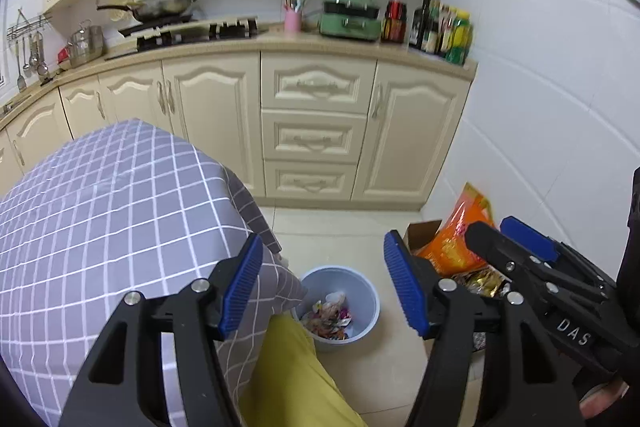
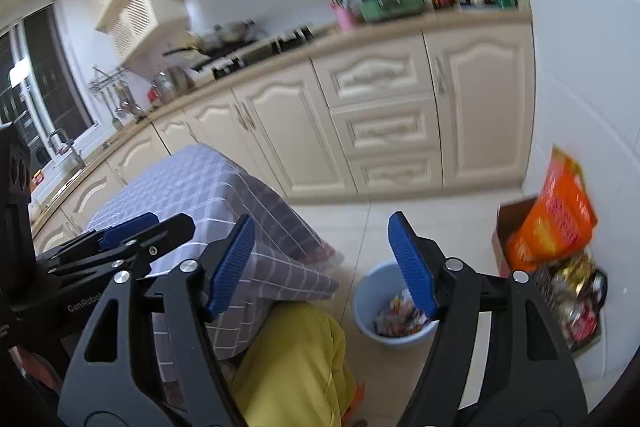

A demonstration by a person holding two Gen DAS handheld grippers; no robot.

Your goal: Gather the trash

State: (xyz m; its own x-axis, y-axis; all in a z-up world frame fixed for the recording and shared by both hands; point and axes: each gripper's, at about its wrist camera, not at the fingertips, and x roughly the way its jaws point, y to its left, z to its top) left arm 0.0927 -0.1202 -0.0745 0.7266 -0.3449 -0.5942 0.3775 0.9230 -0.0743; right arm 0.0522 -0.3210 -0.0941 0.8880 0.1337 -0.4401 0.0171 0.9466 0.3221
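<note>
A light blue trash bin (image 1: 362, 293) stands on the tiled floor beside the table, with crumpled colourful wrappers (image 1: 330, 319) inside; it also shows in the right wrist view (image 2: 366, 293). My left gripper (image 1: 324, 285) is open and empty, held high above the bin and the table corner. My right gripper (image 2: 322, 263) is open and empty too, above the floor left of the bin. The right gripper shows at the right of the left wrist view (image 1: 516, 243); the left one shows at the left of the right wrist view (image 2: 132, 233).
A table with a grey checked cloth (image 1: 100, 211) fills the left. A yellow-trousered leg (image 1: 296, 379) is below. A cardboard box (image 2: 516, 223) with an orange bag (image 2: 556, 219) and shiny packets stands by the right wall. Cream kitchen cabinets (image 1: 316, 131) line the back.
</note>
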